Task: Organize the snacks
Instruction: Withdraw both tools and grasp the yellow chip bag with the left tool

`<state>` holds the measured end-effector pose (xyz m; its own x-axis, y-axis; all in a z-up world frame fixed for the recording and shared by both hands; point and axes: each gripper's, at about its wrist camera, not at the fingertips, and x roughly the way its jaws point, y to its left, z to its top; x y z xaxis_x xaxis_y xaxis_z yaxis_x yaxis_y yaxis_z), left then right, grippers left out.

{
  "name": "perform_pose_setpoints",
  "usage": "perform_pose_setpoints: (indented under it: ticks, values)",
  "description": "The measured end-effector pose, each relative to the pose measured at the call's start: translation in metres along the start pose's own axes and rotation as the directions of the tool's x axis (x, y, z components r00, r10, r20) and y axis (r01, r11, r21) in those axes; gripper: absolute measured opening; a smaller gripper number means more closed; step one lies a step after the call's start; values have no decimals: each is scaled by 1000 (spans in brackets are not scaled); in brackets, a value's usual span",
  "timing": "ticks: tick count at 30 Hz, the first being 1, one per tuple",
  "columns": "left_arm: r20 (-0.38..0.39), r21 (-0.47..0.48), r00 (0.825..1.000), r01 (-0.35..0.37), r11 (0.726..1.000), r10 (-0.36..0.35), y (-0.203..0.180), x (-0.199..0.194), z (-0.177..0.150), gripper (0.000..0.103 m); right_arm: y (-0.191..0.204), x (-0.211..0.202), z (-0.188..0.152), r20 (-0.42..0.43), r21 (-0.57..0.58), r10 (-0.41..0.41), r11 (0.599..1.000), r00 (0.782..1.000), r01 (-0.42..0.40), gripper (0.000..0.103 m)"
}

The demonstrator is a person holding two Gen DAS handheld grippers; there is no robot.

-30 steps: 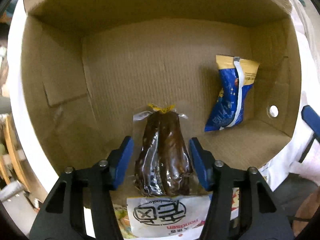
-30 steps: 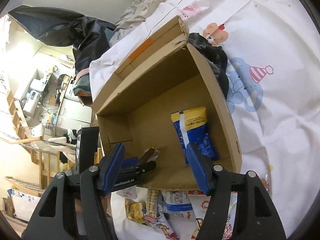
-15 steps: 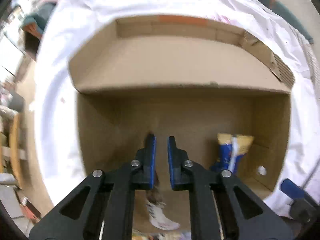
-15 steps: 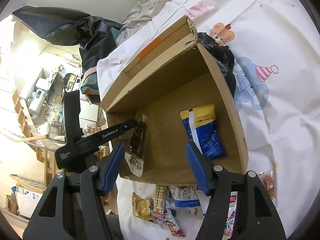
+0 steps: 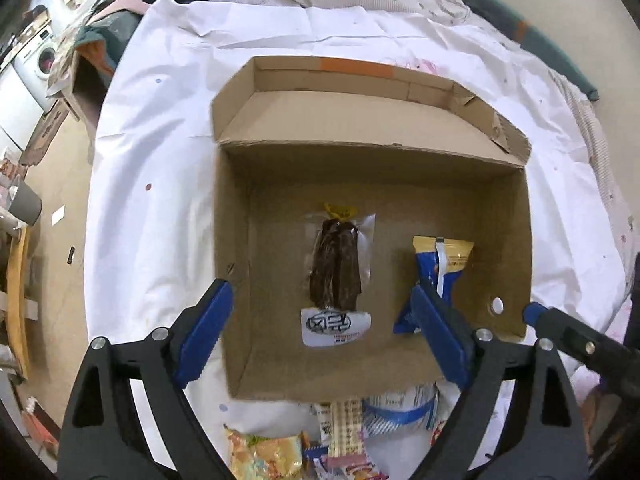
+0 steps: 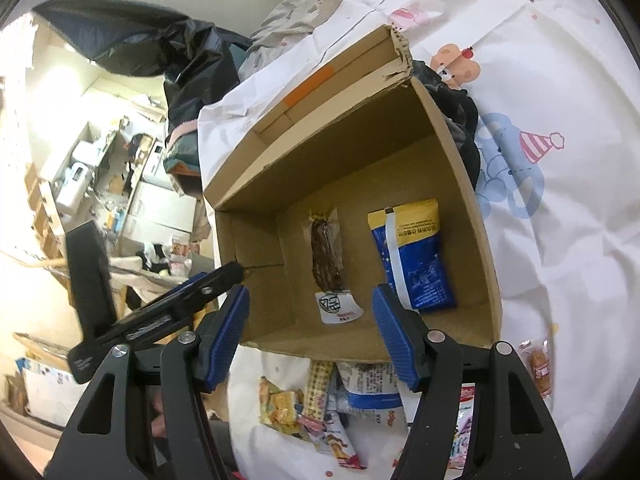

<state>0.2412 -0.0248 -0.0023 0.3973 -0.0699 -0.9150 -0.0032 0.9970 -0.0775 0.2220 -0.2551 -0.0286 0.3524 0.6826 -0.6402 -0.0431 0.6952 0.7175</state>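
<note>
Cardboard box (image 5: 240,264) on white bedsheet (image 5: 160,160) — dark sausage packet (image 5: 335,270) and blue-yellow snack bag (image 5: 438,268) are lying flat on its floor. Left gripper (image 5: 322,330) is opening, nothing between its jaws; right gripper (image 6: 310,334) is hovering part-open, empty. Loose snacks (image 6: 316,404) are waiting before the box.

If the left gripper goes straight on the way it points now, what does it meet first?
Probably the dark snack pack on the box floor; the opening left gripper holds nothing, and depth is unclear.
</note>
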Motion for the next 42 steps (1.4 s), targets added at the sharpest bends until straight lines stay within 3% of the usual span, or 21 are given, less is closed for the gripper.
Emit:
perform_pose_setpoints:
  ticks: [4,9,13,19,23,25,28,36,42]
  values:
    - [65,9,998,13,1000,-14,15,-16,-12,89,2,-3,-6,15,-32,-37,999,999,37,67]
    - [178,-4,983,-38,999,39,33,-42,-30,89,2,-12,-14,35,-54,-68,996,997,70,67]
    - [219,-71,975,42,997,-26,58,-57,-50,91,2,-26,-23,67,-78,-91,992,994,97,70]
    - [137,-156,989,75,985,-54,87,-42,-88,92,-7,-44,-41,88,-77,-119,989,989,126,74]
    - [79,-206,995,71,976,-56,97,-29,-112,95,-17,-48,-62,65,-28,-120,992,991,122,86]
    - [43,-239,997,69,969,-60,102,-21,-120,95,-18,-47,-73,49,-26,-127,991,991,129,87]
    - [0,-269,998,65,961,-67,106,-12,-129,95,-19,-44,-84,33,-34,-154,987,988,155,87]
    - [-88,-221,994,43,974,-64,100,0,-133,95,-28,-37,-96,6,6,-177,984,984,177,87]
    - [-167,-287,983,20,958,-71,117,18,-139,95,-38,-35,-94,-1,48,-184,982,983,184,87]
